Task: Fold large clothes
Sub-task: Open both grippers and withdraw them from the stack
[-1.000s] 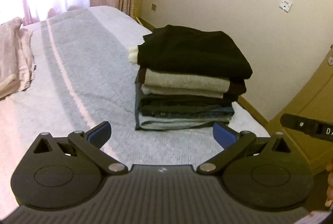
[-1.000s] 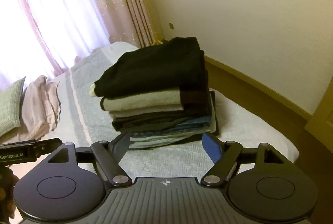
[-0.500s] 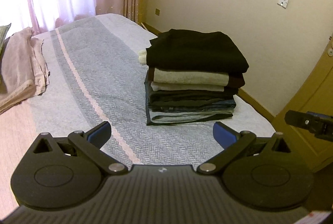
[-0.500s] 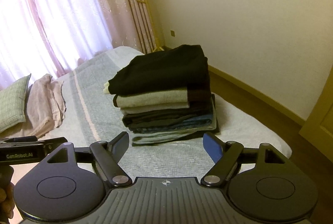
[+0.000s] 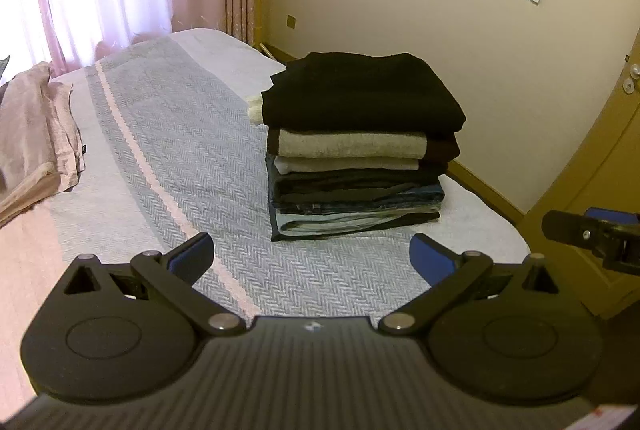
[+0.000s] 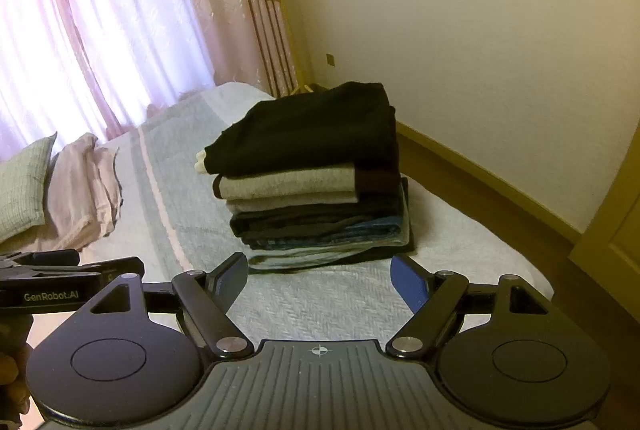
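Both tools spread wide, empty: left tool (image 5: 311, 257), right tool (image 6: 320, 280). Stack of folded clothes (image 5: 356, 150) on bed (image 5: 168, 158), straight ahead of both tools, apart from fingertips. Pink bedding (image 5: 36, 138) far left of left tool.

Home bedroom, bed (image 5: 168, 150), pillow (image 6: 24, 186), curtains (image 6: 120, 10)

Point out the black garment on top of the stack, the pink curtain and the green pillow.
black garment (image 5: 360, 90), left wrist view, middle of its top face
pink curtain (image 6: 120, 30), right wrist view, sheer middle panel
green pillow (image 6: 22, 190), right wrist view, centre of its face
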Demonstrator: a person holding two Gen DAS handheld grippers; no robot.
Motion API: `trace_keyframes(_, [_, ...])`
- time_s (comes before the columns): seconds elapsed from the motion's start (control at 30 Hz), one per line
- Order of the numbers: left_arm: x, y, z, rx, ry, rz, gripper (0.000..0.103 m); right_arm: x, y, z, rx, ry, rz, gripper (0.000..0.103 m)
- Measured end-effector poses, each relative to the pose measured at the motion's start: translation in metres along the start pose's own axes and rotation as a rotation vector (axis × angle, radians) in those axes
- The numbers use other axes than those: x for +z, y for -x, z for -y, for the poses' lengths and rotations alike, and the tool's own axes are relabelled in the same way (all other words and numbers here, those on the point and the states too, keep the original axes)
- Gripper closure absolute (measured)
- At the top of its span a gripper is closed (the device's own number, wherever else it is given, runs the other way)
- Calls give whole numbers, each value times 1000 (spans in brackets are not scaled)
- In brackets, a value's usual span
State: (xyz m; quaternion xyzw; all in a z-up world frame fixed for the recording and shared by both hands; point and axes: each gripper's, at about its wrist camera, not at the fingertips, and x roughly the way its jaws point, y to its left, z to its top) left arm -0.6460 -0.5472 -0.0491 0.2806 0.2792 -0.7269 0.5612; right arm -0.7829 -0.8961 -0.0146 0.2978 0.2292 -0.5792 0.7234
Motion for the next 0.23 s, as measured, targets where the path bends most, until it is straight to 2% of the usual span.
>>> trace_keyframes(0.23, [-1, 0, 2, -24, 10, 14, 1, -2, -4, 3, 1, -3, -11, 27])
